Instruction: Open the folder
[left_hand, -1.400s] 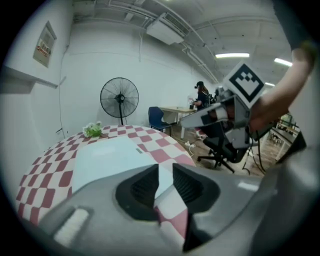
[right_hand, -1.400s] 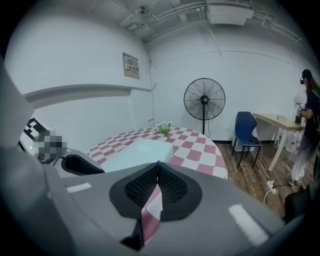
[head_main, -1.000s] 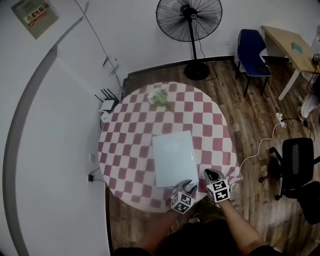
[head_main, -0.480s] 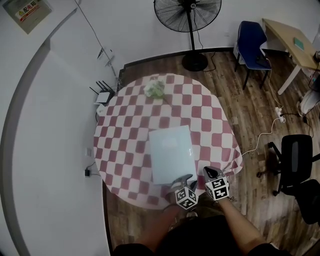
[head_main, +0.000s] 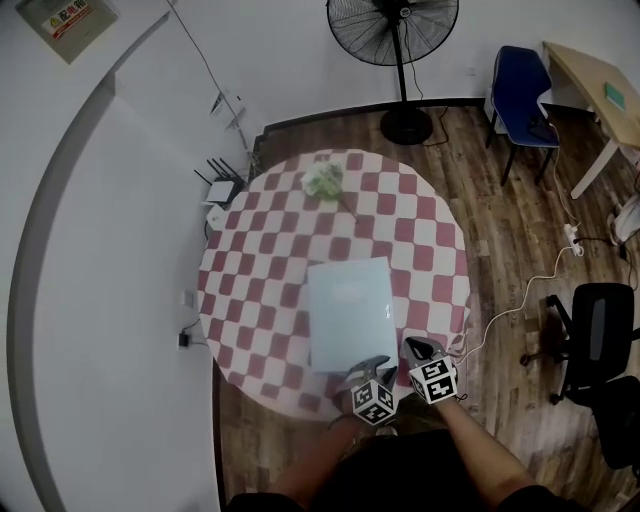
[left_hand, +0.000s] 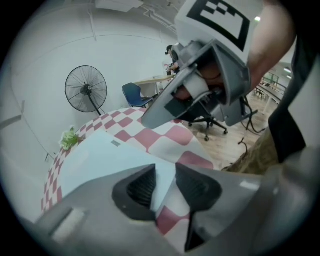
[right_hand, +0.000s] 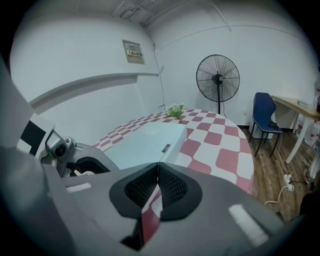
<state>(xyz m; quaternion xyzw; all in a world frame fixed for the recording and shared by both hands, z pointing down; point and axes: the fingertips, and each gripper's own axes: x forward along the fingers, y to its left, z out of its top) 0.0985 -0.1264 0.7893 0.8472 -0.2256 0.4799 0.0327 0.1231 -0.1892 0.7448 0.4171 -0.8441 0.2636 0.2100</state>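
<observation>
fingers (left_hand: 139, 189) of the left gripper (head_main: 371, 366) stand apart and have just been closing, with the near corner of the pale folder (head_main: 348, 312) showing in the gap, not pinched. the right gripper (head_main: 421, 349) has its jaws together on nothing, just beside that edge. the folder lies flat and closed on the checked table (head_main: 250, 300), toward the person's side. nothing is opened yet: gripping the cover and lifting it are both left.

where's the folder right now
In the head view the folder lies flat on the near half of the checkered table, its near edge just ahead of the left gripper.
</observation>
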